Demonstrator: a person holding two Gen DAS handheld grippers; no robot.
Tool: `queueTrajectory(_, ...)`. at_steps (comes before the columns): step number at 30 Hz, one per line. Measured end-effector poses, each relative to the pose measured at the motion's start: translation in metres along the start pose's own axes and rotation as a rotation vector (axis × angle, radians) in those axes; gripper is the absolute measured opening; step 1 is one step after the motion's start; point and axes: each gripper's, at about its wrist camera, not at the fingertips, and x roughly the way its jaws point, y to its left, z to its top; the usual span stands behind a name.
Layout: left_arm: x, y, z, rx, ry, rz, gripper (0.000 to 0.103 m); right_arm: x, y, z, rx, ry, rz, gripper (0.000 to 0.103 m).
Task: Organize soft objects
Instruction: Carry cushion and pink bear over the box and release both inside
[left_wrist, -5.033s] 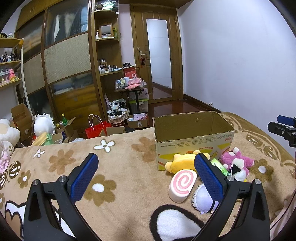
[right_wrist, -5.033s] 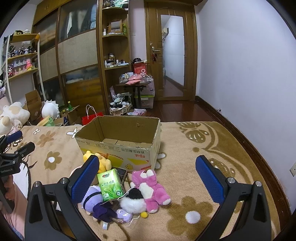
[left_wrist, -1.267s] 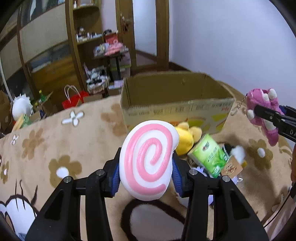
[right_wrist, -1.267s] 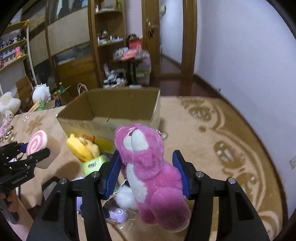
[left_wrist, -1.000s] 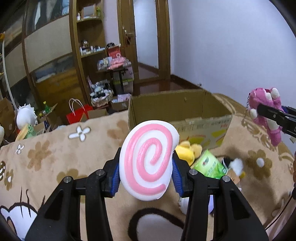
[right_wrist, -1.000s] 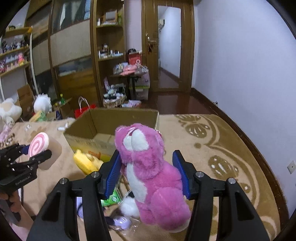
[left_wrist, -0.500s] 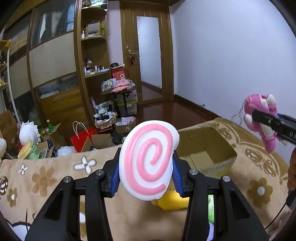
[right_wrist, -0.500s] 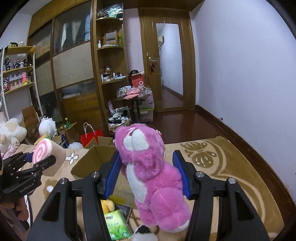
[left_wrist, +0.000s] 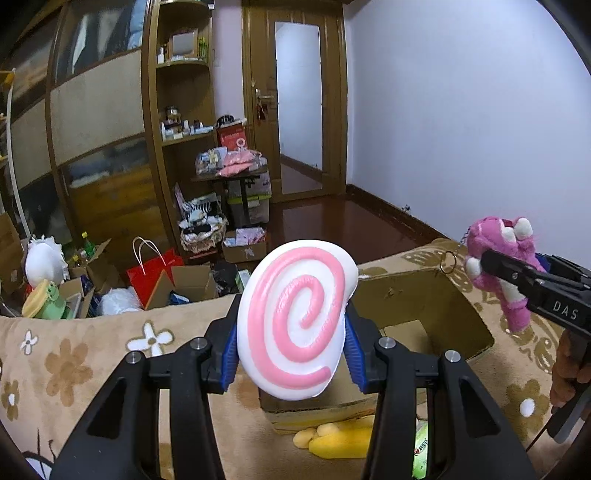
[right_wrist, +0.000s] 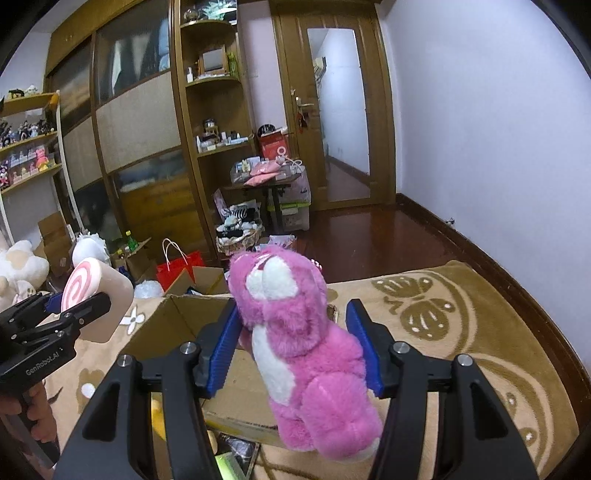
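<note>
My left gripper (left_wrist: 291, 345) is shut on a white cushion with a pink swirl (left_wrist: 297, 321), held in the air over the near left of the open cardboard box (left_wrist: 424, 306). My right gripper (right_wrist: 295, 345) is shut on a pink plush bear (right_wrist: 299, 332), held above the box (right_wrist: 192, 314). The bear also shows at the right of the left wrist view (left_wrist: 506, 258), above the box's right side. The swirl cushion also shows at the left of the right wrist view (right_wrist: 94, 291). The box stands on a brown flower-pattern blanket (left_wrist: 74, 354).
A yellow plush (left_wrist: 340, 439) and a green packet (left_wrist: 421, 454) lie on the blanket in front of the box. Beyond the bed are a red bag (left_wrist: 155, 269), floor boxes, shelves (left_wrist: 184, 129) and a door (left_wrist: 299, 107). A white wall (left_wrist: 461, 110) is at right.
Both grippers have risen with their toys and moved forward over the box, whose inside now shows. The loose toys on the blanket have dropped to the bottom of view.
</note>
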Motion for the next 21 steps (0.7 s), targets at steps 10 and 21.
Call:
queueTrajectory(10,0.031,-0.010,-0.013,0.003,0.065,-0.042,0.046,0.028,0.003,-0.013,0.008,0.025,0.068,0.061)
queueTrajectory(21,0.048,-0.020,-0.028,0.050,0.120,-0.047,0.050,0.027,0.001,-0.012,0.080,0.021,0.158,0.063)
